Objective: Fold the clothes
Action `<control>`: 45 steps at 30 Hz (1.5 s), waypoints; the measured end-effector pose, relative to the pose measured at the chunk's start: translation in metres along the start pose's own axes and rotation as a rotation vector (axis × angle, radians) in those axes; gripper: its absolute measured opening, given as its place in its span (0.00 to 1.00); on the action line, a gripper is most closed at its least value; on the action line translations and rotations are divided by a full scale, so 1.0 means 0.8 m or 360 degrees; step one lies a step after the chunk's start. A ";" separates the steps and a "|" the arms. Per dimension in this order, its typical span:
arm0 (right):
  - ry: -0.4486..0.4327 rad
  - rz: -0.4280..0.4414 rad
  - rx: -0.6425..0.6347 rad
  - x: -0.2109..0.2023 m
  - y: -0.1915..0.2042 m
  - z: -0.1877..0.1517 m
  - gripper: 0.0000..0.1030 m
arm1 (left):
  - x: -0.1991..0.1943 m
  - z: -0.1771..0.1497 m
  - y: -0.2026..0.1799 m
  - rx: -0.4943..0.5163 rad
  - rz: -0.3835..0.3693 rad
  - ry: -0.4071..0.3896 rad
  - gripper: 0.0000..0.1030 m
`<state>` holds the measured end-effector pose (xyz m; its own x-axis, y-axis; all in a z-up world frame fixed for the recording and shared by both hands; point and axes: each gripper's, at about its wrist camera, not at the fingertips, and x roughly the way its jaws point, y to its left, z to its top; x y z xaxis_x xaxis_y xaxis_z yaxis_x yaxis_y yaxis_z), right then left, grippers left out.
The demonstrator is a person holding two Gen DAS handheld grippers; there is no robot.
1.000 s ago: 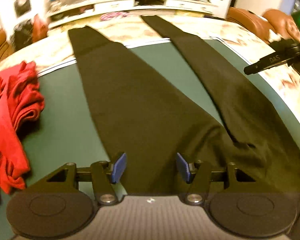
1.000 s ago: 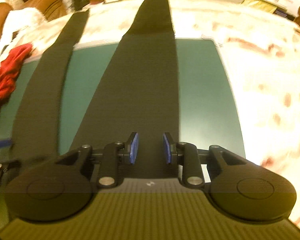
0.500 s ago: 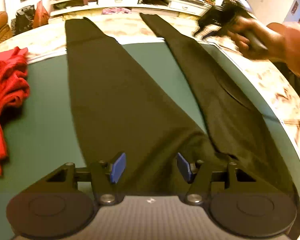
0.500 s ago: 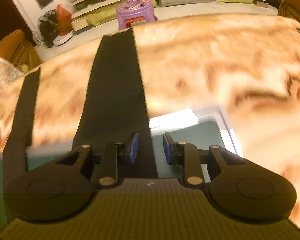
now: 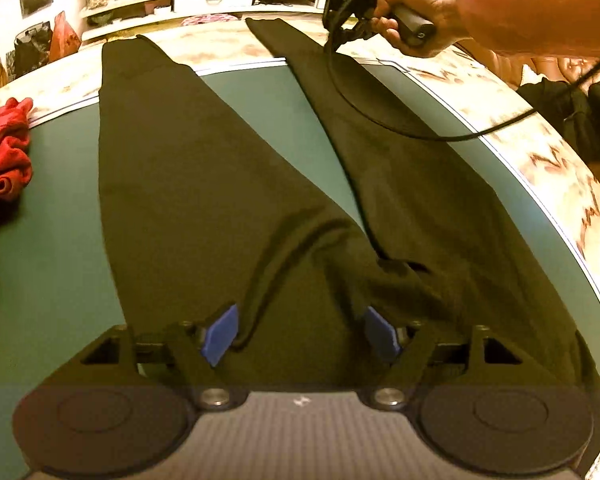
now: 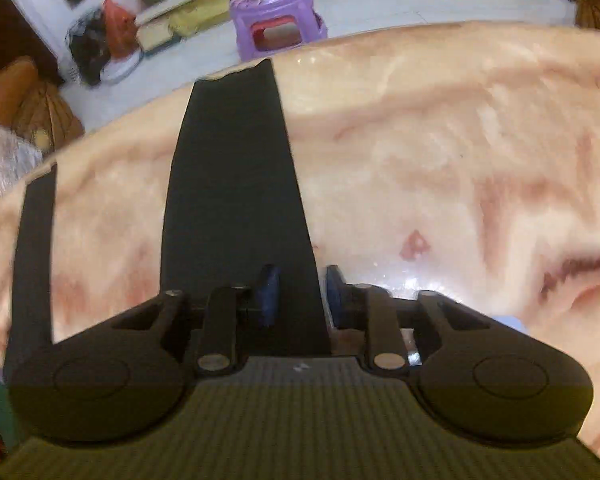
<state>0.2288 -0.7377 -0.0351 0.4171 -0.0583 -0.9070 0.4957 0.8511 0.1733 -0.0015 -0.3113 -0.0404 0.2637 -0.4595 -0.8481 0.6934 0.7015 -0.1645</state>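
Black trousers (image 5: 228, 184) lie flat across the green mat (image 5: 48, 280), filling mid-frame. The left gripper (image 5: 300, 330), low centre, is opening wide over the waist. The right gripper (image 6: 298, 292) still shows a gap astride one leg's edge.

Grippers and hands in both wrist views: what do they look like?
Each gripper, left gripper and right gripper, has black linkage arms with round discs, silver pivot screws, blue pads on the fingers, and a ribbed grey body. The right hand is bare, no sleeve visible; a black cable trails from its black handle.
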 end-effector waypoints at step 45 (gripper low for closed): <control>0.0137 0.0516 -0.0691 -0.275 0.042 -0.450 0.29 | 0.099 0.315 0.292 -0.0613 0.0280 -0.0061 0.70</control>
<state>-0.1209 -0.5086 0.0317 0.4233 0.2701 -0.8648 -0.0156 0.9566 0.2911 0.3507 -0.3210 -0.0189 0.3855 -0.3297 -0.8618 0.3362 0.9200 -0.2016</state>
